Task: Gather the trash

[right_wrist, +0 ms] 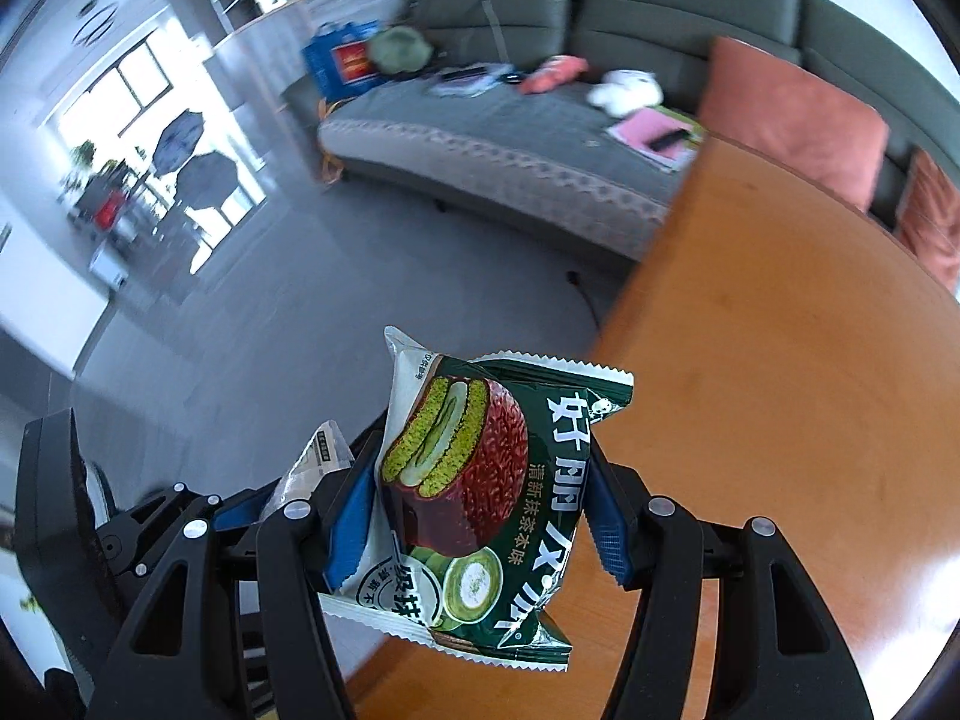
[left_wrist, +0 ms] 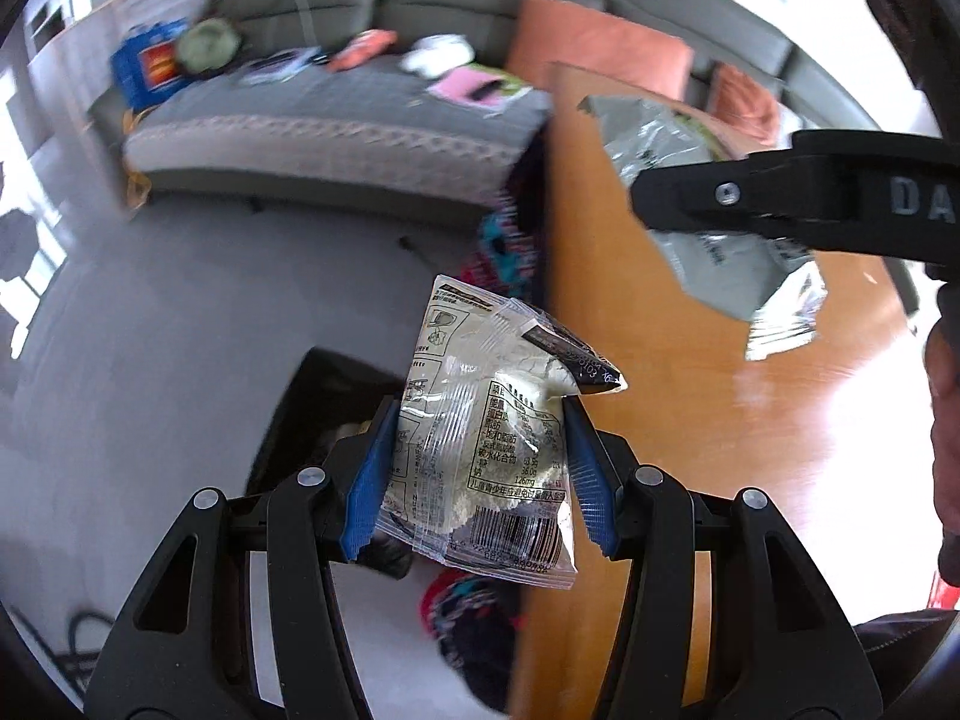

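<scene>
My left gripper (left_wrist: pixel 480 414) is shut on a clear plastic snack wrapper (left_wrist: pixel 480 450) with white crumbs inside, held in the air beside the wooden table's edge. My right gripper (right_wrist: pixel 480 468) is shut on a green matcha cake wrapper (right_wrist: pixel 474 504), held over the table's left edge. In the left wrist view the right gripper (left_wrist: pixel 750 198) comes in from the right with the wrapper's silver back (left_wrist: pixel 720 240) hanging from it. In the right wrist view the left gripper (right_wrist: pixel 240 510) and its clear wrapper (right_wrist: pixel 312 468) show at lower left.
An orange-brown wooden table (right_wrist: pixel 780 390) fills the right side. A dark bin (left_wrist: pixel 324 396) stands on the grey floor below my left gripper. A grey sofa (right_wrist: pixel 510 132) with cushions, papers and a blue bag stands behind. Colourful fabric (left_wrist: pixel 474 612) lies by the table.
</scene>
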Demonstrator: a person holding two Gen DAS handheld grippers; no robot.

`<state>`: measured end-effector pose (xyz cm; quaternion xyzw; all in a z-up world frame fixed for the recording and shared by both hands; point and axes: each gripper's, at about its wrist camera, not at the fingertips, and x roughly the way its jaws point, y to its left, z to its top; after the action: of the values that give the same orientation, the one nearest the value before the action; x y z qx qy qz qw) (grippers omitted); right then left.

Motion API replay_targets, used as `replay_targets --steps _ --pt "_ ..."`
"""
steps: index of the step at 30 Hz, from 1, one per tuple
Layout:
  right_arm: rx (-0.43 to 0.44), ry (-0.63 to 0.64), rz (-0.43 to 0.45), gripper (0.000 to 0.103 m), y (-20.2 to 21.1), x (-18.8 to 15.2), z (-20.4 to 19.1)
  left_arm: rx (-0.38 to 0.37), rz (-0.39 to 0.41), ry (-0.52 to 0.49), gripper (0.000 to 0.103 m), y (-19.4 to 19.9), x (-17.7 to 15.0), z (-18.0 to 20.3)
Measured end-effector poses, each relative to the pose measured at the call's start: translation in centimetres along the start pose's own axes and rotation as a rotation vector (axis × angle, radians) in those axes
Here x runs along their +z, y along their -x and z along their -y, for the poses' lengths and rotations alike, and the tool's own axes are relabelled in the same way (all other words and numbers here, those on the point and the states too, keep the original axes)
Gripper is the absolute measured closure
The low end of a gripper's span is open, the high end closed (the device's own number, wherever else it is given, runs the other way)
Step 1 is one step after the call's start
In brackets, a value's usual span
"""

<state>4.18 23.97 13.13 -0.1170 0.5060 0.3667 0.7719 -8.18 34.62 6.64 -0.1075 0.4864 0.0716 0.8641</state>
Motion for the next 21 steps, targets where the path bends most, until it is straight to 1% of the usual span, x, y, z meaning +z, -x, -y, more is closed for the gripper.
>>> replay_targets --steps 3,5,7,8,9,10,11,15,21 --pt "0.005 0.033 -0.018 0.041 -1.7 0.9 -2.2 0.053 -0.023 0.038 0.050 -0.4 -0.5 -2.7" --pt "0.014 0.041 -0.032 0.041 -2.6 1.3 -2.9 0.079 -0.040 0.056 0.050 -0.7 -0.8 -4.0" --pt "0.020 0.050 -0.064 0.038 -4.1 2.3 -4.1 0.107 -0.066 0.062 0.046 -1.4 -0.8 -4.8" --pt "0.014 0.050 -0.066 0.036 -4.5 2.7 -4.3 0.135 -0.087 0.055 0.030 -2.0 -0.7 -5.2" --pt "0.010 0.052 -0.056 0.034 -4.7 3.2 -4.6 0.177 -0.087 0.045 0.014 -2.4 -0.5 -5.4" --pt "0.004 0.053 -0.046 0.033 -4.7 3.5 -4.6 0.233 -0.074 0.034 0.006 -3.0 0.3 -5.5" --pt "0.008 0.053 -0.040 0.031 -4.7 3.8 -4.7 0.277 -0.059 0.021 0.006 -3.1 0.5 -5.6" --pt "0.020 0.052 -0.038 0.031 -4.8 3.8 -4.7 0.274 -0.068 0.071 0.006 -3.5 0.9 -6.6" --pt "0.022 0.034 -0.058 0.031 -5.4 3.3 -4.5 0.275 -0.075 0.083 0.006 -3.6 0.5 -6.8"
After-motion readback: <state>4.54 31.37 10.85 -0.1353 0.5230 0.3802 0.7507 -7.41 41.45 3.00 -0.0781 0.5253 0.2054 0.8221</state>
